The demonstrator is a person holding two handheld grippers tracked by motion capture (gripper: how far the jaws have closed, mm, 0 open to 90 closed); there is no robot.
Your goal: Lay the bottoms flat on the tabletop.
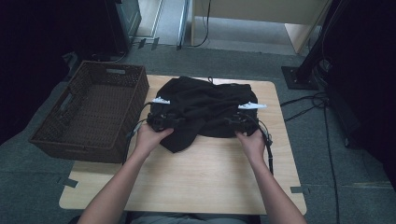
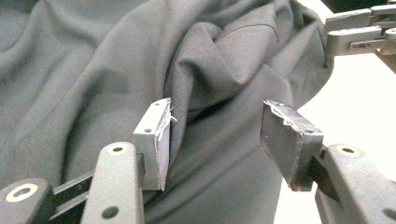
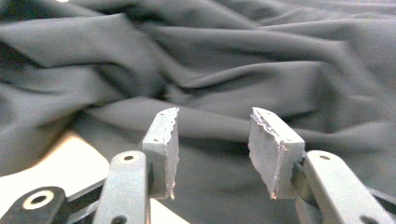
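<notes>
Black garment (image 1: 205, 109) crumpled in a heap on far half of the desk (image 1: 201, 177), just right of a brown wicker basket (image 1: 93, 109) sitting at the desk's left edge. Left hand-held gripper (image 1: 161, 122) at the cloth's near-left edge, jaws spread, nothing pinched, folds lying just beyond and beneath the pads (image 2: 156, 140) in the left gripper view. Right hand-held gripper (image 1: 236, 120) at the near-right edge, jaws likewise apart, empty gap between pads (image 3: 273, 149), fabric just ahead and bare desk showing at lower left of the right gripper view.
</notes>
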